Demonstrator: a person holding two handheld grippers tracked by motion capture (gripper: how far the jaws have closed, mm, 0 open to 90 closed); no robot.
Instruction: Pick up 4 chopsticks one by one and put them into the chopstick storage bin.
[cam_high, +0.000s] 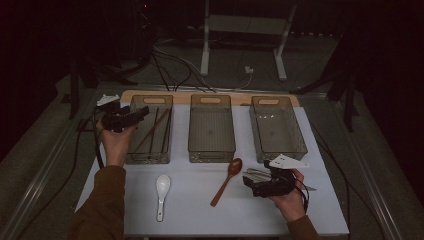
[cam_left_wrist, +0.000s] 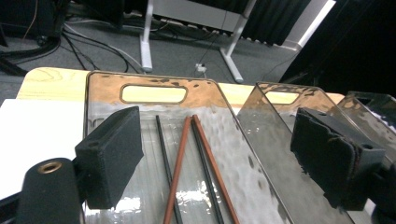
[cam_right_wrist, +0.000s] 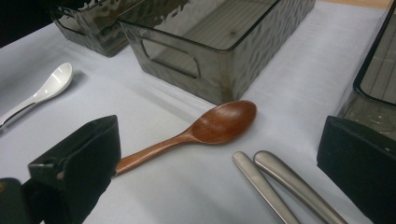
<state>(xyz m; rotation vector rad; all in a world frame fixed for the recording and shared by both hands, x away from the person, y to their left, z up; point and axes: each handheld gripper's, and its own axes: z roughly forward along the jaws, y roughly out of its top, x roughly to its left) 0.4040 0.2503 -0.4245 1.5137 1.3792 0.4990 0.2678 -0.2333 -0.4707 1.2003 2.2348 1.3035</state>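
Note:
My left gripper (cam_high: 141, 113) hovers above the near end of the left clear bin (cam_high: 150, 99), held by a hand in a brown sleeve. In the left gripper view its jaws (cam_left_wrist: 224, 156) stand wide open with nothing between them. Below them, several chopsticks (cam_left_wrist: 180, 163), black and reddish brown, lie lengthwise in that bin (cam_left_wrist: 149, 83); the high view shows the chopsticks (cam_high: 155, 130) too. My right gripper (cam_high: 248, 179) rests low on the white mat, open (cam_right_wrist: 219, 168). A wooden spoon (cam_right_wrist: 219, 123) lies just ahead of its jaws, and two metal handles (cam_right_wrist: 280, 182) lie between them, untouched.
A middle bin (cam_high: 211, 150) and a right bin (cam_high: 277, 150) stand in a row behind the mat (cam_high: 200, 210). A white ceramic spoon (cam_high: 162, 187) lies front left, the wooden spoon (cam_high: 227, 180) in the middle. Cables and a stand's legs lie beyond the table.

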